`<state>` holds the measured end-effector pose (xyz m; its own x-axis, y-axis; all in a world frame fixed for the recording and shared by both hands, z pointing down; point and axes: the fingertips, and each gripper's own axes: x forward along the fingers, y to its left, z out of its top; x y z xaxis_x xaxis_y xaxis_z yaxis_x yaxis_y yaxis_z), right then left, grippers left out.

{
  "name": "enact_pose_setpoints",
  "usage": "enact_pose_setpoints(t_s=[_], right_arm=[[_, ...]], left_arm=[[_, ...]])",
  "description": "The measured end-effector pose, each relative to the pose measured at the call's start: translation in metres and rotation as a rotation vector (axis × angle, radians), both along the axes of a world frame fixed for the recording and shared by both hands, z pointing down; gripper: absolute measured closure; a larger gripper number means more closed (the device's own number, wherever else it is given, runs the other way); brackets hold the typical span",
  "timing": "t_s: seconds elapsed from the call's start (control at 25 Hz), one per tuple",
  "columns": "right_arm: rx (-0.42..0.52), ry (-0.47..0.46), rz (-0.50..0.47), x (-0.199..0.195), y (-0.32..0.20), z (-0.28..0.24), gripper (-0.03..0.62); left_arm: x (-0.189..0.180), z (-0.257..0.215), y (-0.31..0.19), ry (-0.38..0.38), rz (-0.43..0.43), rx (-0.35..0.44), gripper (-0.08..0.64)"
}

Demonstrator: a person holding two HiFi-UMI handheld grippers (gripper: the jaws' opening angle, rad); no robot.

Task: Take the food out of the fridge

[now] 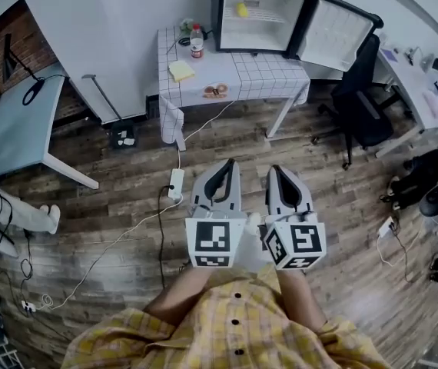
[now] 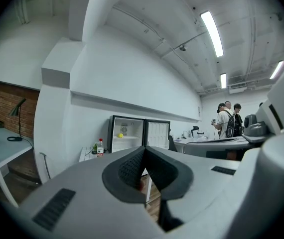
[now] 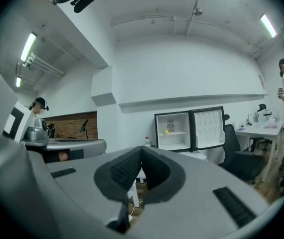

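Note:
A small black fridge [image 1: 259, 15] stands open on the far side of a table with a white checked cloth [image 1: 265, 73]. Its door [image 1: 336, 32] is swung out to the right. A round yellow food item [image 1: 241, 9] lies on the upper shelf; it also shows in the left gripper view [image 2: 120, 135] and the right gripper view [image 3: 166, 131]. My left gripper [image 1: 229, 164] and right gripper [image 1: 276, 171] are held side by side over the wooden floor, well short of the table. Both point level toward the fridge, both are shut, and both hold nothing.
On the table are a bottle with a red cap [image 1: 197, 41], a yellow pad [image 1: 181, 70] and a small plate [image 1: 216, 91]. A black office chair [image 1: 365, 106] stands right of the table, a grey desk [image 1: 15, 125] at left. Cables and a power strip [image 1: 176, 183] lie on the floor. People [image 2: 229, 121] stand far right.

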<state>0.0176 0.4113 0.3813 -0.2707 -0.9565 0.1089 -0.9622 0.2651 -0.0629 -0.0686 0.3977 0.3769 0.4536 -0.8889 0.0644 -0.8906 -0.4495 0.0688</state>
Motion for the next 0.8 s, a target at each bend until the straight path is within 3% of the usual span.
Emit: enact_pose_setpoints(t_s=[0.36, 0.8], right_arm=[[0.004, -0.022, 0.013, 0.008, -0.047, 0.011, 0.586], [0.027, -0.031, -0.002, 0.038, -0.177, 0.005, 0.586]], left_arm=[[0.007, 0.005, -0.043, -0.026, 0.008, 0.014, 0.552], [0.039, 0.000, -0.174, -0.028, -0.011, 0.021, 0.554]])
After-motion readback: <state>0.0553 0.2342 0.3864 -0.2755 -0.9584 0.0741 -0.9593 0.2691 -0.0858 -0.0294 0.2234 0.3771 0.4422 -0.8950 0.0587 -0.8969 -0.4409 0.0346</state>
